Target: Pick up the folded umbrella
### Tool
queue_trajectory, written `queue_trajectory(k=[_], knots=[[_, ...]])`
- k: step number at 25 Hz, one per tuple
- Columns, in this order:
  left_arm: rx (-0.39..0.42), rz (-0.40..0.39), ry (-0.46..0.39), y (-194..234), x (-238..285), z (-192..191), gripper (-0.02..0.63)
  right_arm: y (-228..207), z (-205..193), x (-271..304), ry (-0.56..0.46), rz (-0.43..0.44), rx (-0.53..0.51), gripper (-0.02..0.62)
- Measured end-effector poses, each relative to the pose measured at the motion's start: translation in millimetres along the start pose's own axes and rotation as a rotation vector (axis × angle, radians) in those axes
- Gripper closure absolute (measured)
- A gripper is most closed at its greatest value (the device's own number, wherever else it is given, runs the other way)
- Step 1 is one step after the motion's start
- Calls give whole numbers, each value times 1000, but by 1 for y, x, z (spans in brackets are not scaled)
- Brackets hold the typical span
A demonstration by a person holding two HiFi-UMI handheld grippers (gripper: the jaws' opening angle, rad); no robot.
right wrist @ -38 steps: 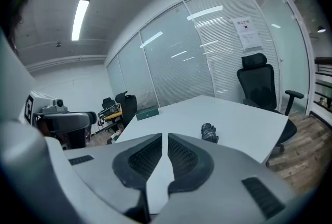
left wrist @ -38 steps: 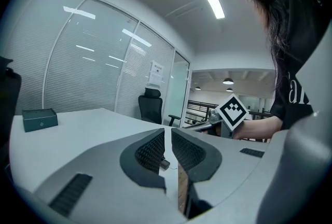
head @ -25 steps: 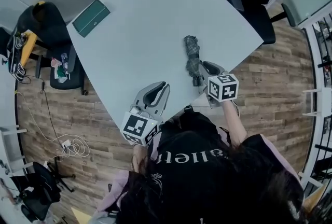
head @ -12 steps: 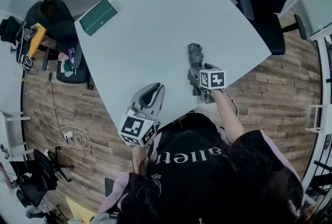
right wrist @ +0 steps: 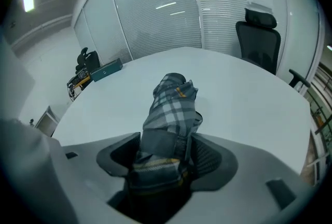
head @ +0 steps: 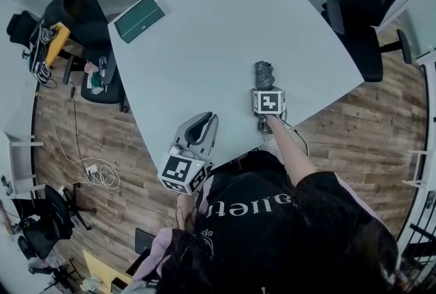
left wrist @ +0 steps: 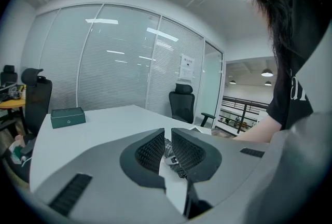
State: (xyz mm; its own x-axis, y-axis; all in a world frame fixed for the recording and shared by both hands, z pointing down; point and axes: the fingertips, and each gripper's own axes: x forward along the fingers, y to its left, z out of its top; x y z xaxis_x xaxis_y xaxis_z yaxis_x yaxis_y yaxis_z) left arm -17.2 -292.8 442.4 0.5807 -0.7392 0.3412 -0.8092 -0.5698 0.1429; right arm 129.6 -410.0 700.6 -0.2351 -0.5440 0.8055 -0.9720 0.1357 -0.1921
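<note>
The folded umbrella [head: 263, 73], grey plaid with a yellow line, lies on the white table [head: 204, 47] near its front right edge. My right gripper [head: 266, 91] points steeply down over the umbrella's near end, its marker cube covering that end. In the right gripper view the umbrella [right wrist: 171, 103] runs up between the jaws of the right gripper [right wrist: 165, 143]. These jaws are opening wide and the pads stand beside the cloth. My left gripper [head: 206, 121] hovers at the table's front edge, shut and empty. Through its narrow slit [left wrist: 167, 137] a bit of the umbrella shows.
A dark green box [head: 139, 18] sits at the table's far left corner. A black office chair [head: 364, 7] stands beyond the right edge, and another chair with bags [head: 82, 20] at the far left. The wooden floor around holds cables [head: 95, 173].
My right gripper has come in from the right and sunk over the umbrella's near end, and now straddles it. The left gripper has barely shifted.
</note>
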Motion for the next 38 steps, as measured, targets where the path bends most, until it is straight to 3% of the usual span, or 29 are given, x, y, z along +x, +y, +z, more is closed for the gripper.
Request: queue_trajectory(k=[5,18,26,38], knots=[[-5,2,6,0,0,-3,548,-1,1,1,-10,0,-10,311],[-1,-22,0,1,-12,-3,548,7,-26,-39,38,181,56,365],[5,-43,-9,2,-31,-7,548,30,-19,-93,-49,288,91,366],[-5,-81,-32,19,-84,-22,548,115,-6,-185,-190,416,61,367]])
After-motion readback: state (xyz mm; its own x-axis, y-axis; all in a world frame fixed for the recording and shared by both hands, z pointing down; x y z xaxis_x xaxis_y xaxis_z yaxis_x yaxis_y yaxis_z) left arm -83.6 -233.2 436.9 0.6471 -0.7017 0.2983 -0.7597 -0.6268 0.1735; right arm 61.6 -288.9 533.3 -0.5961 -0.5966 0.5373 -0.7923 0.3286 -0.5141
